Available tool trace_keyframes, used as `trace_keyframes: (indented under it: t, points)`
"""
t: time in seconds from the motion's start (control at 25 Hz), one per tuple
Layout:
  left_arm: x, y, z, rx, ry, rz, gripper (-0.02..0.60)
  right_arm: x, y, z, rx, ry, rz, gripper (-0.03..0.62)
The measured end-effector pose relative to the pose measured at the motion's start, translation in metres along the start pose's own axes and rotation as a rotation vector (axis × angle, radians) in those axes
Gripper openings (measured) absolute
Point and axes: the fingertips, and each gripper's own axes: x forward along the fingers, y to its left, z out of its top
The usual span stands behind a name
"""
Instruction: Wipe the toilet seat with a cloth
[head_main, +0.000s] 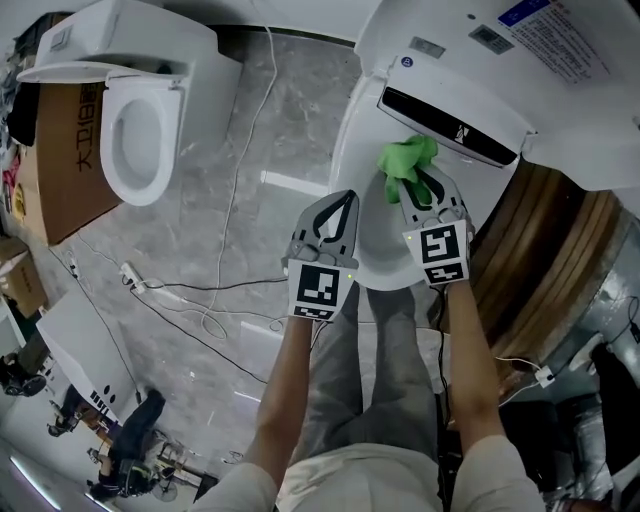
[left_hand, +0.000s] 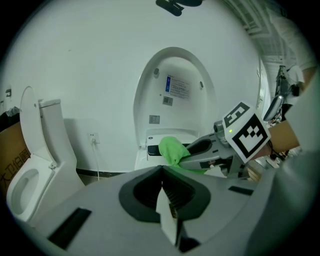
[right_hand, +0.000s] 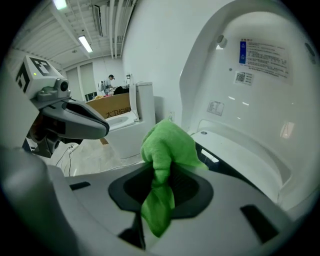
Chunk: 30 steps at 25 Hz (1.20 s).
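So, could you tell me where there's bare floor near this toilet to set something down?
The grey floor between the near toilet and the second toilet is mostly bare, crossed only by one thin white cable. Lower left in the head view is crowded: looping cables and a power strip, bordered by a cardboard box.

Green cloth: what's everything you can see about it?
The green cloth is bright, soft and fuzzy-looking, like microfibre. It is bunched up rather than spread flat, pinched between the closed jaws of the right gripper. A rounded wad sticks out ahead of them and a tail hangs back between them. It sits over the rear of the open toilet, near its dark strip; whether it touches the toilet can't be told.
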Motion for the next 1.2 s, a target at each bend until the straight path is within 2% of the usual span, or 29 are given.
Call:
trace_keyframes:
  t: [0.36, 0.88, 1.08, 1.2]
  points:
    - [0.004, 0.026, -0.024, -0.032, 0.014, 0.017, 0.012, 0.056, 0.011, -0.023, -0.048, 0.089, 0.030, 0.098]
    - [0.005, 0.039, -0.059, -0.091, 0.041, 0.000, 0.012, 0.111, 0.034, -0.049, -0.189, 0.183, 0.043, 0.097]
    - [-0.005, 0.045, -0.068, -0.097, 0.050, -0.003, 0.012, 0.112, 0.037, -0.051, -0.121, 0.138, 0.018, 0.095]
    - [-0.012, 0.045, -0.076, -0.096, 0.063, -0.005, 0.012, 0.111, 0.041, -0.054, -0.104, 0.148, 0.025, 0.094]
